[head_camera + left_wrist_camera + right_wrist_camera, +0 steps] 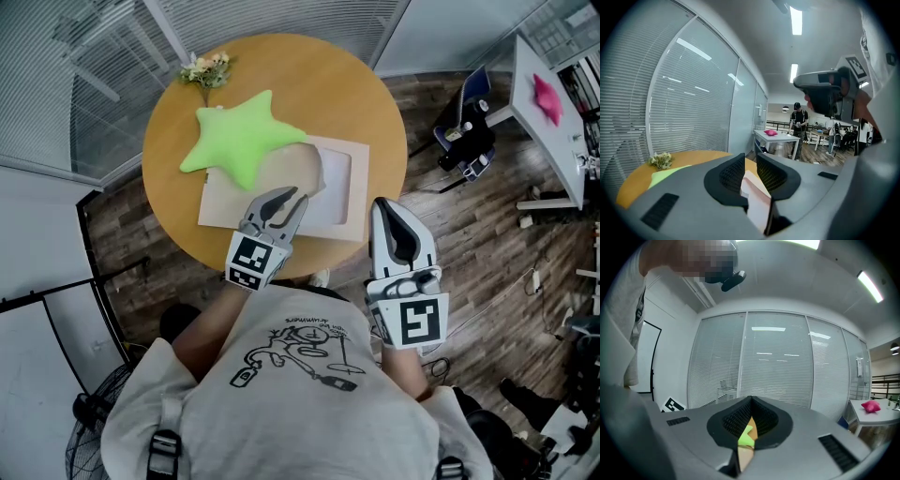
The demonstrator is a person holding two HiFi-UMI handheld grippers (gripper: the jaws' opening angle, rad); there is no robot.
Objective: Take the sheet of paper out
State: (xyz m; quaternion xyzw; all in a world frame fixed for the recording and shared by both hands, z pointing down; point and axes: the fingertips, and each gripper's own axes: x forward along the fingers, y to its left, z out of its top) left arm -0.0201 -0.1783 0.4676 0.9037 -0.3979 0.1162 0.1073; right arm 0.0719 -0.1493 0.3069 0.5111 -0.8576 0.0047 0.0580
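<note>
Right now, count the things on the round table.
3: flower sprig at the far edge, green star cushion mid-table, brown envelope holding a white sheet at the near edge. More may be hidden.

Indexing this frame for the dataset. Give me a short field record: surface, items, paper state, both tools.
surface: round wooden table
items: green star cushion; flower sprig; brown envelope
paper: white sheet shows in the envelope's open part, not yet out
left tool: jaws apart, gripping nothing, over the envelope's near edge
right tool: jaws together, empty, right of the envelope at the table's edge
</note>
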